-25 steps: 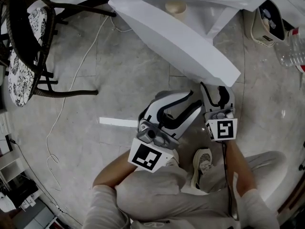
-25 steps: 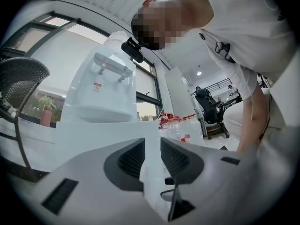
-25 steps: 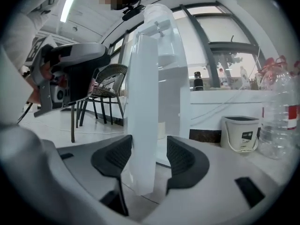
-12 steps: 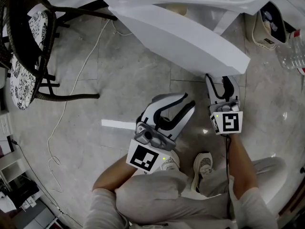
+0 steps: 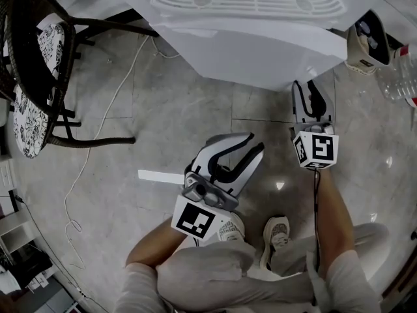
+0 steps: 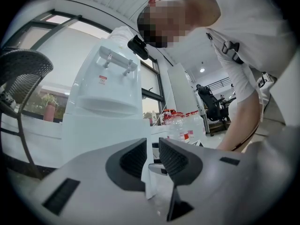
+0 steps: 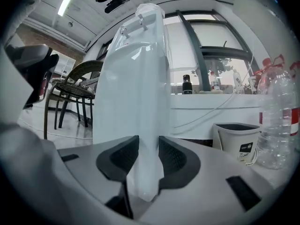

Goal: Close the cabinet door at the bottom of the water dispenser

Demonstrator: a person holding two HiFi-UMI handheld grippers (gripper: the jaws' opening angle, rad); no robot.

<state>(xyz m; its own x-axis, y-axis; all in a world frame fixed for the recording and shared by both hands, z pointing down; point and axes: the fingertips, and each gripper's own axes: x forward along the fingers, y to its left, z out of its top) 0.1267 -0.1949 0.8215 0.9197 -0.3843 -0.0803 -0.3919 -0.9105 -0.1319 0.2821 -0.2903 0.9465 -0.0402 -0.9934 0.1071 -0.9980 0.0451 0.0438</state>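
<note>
The white water dispenser point(image 5: 254, 5) stands at the top of the head view. Its bottom cabinet door point(image 5: 260, 57) lies almost flat against the body. My right gripper point(image 5: 307, 87) reaches to the door's free right edge. In the right gripper view the door's edge point(image 7: 136, 78) runs deep between the jaws of the right gripper point(image 7: 149, 146). Those jaws are closing, and both pads look set against the door. My left gripper point(image 5: 255, 142) hovers over the floor short of the dispenser point(image 6: 103, 102). In its own view the left gripper point(image 6: 152, 146) is partly open with nothing between its jaws.
A dark wicker chair point(image 5: 32, 57) stands at the left, with a white cable point(image 5: 91, 149) trailing over the tiles. A small bin point(image 5: 365, 38) and plastic bottles point(image 5: 401, 77) sit right of the dispenser. The person's shoe point(image 5: 277, 230) is below the grippers.
The door has swung from wide open to nearly flat against the dispenser. The right gripper went forward with it. The left gripper stayed almost where it was.
</note>
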